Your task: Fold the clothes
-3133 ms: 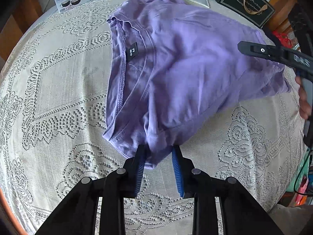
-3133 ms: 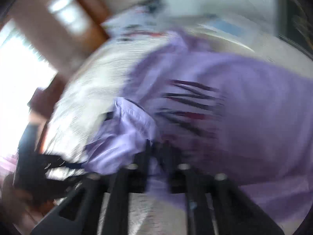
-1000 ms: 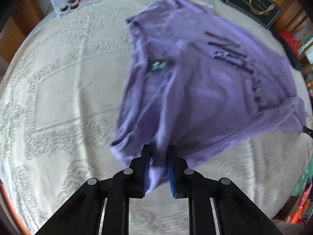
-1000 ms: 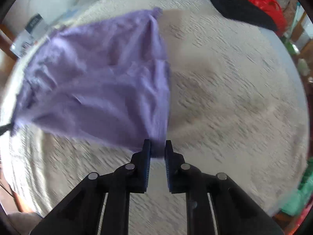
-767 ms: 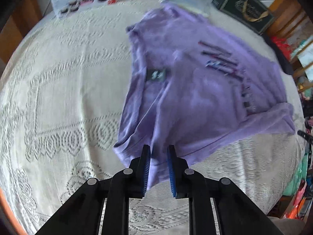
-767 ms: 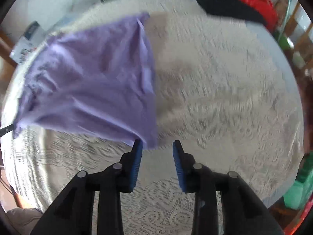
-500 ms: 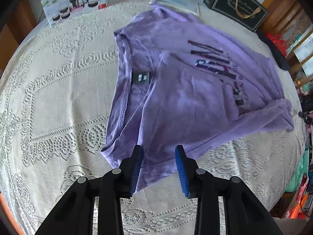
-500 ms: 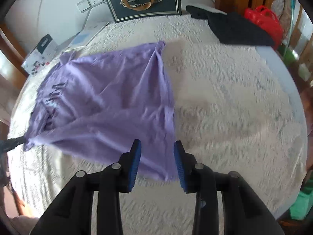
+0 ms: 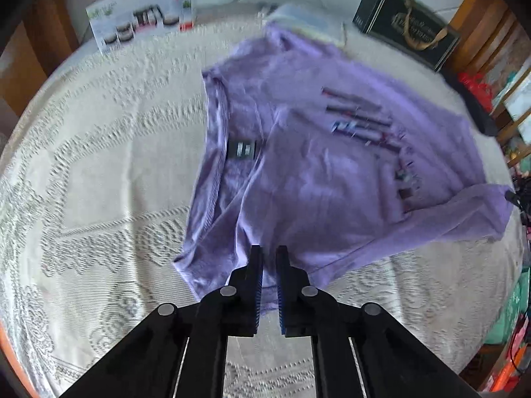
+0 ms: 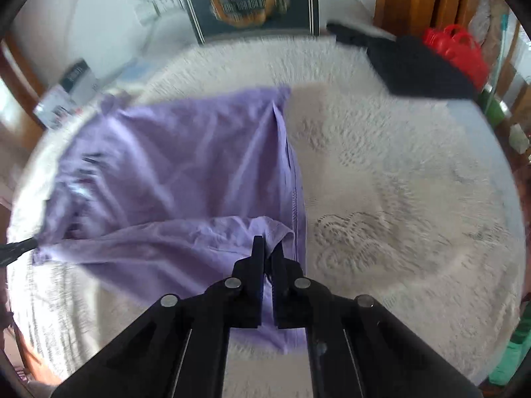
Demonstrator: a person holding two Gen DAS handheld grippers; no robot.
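A purple T-shirt [image 9: 332, 165] lies spread on the lace tablecloth [image 9: 83, 165], its neck label [image 9: 244, 149] and chest print [image 9: 361, 122] facing up. My left gripper [image 9: 268, 253] points steeply down at the shirt's near edge, its jaws closing tight with purple cloth pinched between the blue pads. In the right wrist view the T-shirt [image 10: 182, 165] has a raised fold at its near right corner. My right gripper [image 10: 268, 245] has its jaws closing on that fold and lifts it a little off the cloth.
A tea-set box [image 9: 142, 23] and a dark gift box [image 9: 405, 36] stand at the table's far edge, with folded pale fabric [image 9: 305, 23] between them. A black garment [image 10: 421, 66] lies far right, with a red bag [image 10: 454, 49] behind it. Bare tablecloth [image 10: 398, 182] stretches right of the shirt.
Both grippers held the shirt a second ago, opened and let it settle on the table, then closed again on its near edge. Both have risen slightly.
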